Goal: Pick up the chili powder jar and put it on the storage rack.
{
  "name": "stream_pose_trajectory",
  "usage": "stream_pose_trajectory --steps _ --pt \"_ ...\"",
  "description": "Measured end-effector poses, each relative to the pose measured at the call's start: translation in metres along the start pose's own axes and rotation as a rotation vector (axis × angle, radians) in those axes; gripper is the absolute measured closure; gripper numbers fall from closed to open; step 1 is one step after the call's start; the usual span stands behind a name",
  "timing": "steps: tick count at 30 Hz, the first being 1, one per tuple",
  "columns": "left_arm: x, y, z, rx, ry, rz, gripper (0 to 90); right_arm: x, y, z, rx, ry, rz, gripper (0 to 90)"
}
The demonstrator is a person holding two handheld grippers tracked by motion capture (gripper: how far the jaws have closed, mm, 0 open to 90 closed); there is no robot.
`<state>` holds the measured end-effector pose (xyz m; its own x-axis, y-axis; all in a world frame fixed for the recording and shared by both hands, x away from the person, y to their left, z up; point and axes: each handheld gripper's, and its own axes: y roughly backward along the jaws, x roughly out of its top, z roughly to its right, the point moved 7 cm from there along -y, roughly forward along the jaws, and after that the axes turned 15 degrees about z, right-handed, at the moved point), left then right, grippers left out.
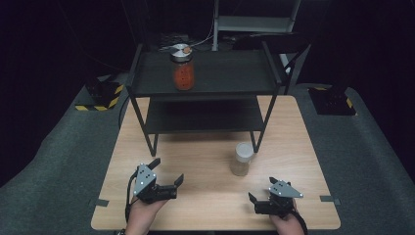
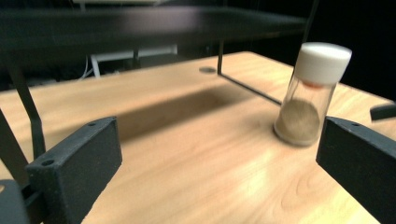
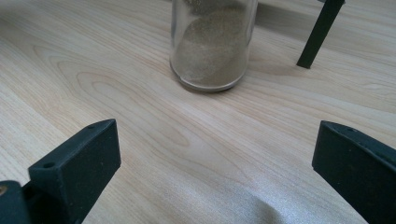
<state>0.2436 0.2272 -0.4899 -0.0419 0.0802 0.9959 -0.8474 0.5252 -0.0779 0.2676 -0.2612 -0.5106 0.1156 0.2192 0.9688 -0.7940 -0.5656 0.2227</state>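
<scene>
From my seat the high view is dim all round, only the wooden table (image 1: 205,161) lit from above while the surroundings fall to black, and the shelf rack (image 1: 205,83) drops a soft shadow beneath itself at 12 o'clock. In the left gripper view the white-capped jar (image 2: 310,93) at 2 o'clock is slightly blurred, glare streaks the wood near 5 o'clock, and my jaws are soft at the edges. The right gripper view is brighter and fairly sharp, with a pale grey shadow at 6 o'clock.

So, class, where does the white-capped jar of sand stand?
In the high view, the white-capped jar stands upright on the table, right of centre, beside the shelf's front right leg.
</scene>
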Motion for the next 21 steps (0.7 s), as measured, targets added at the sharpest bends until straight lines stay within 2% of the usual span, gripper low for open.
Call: stream_pose_trajectory --steps 9,11,12,15,19,21 --pt "-0.032 0.006 0.0 -0.027 0.004 -0.083 0.3 0.0 0.0 -0.002 -0.007 0.008 0.003 0.3" --pt "-0.034 0.005 -0.002 -0.035 0.006 -0.106 0.3 -0.001 0.001 -0.002 -0.008 0.007 0.012 0.3" --pt "-0.034 0.003 -0.002 -0.041 -0.014 -0.135 0.3 -0.001 0.001 -0.002 -0.01 0.007 0.01 0.3" --pt "-0.036 0.002 -0.004 -0.042 -0.011 -0.156 0.3 0.0 0.0 -0.002 -0.018 0.004 0.006 0.3" --pt "-0.042 -0.002 -0.002 -0.048 -0.038 -0.21 0.3 -0.001 0.0 -0.002 -0.03 -0.007 0.009 0.4" --pt "-0.042 -0.002 0.0 -0.051 -0.053 -0.204 0.3 -0.002 0.002 -0.003 -0.041 -0.009 0.019 0.7"
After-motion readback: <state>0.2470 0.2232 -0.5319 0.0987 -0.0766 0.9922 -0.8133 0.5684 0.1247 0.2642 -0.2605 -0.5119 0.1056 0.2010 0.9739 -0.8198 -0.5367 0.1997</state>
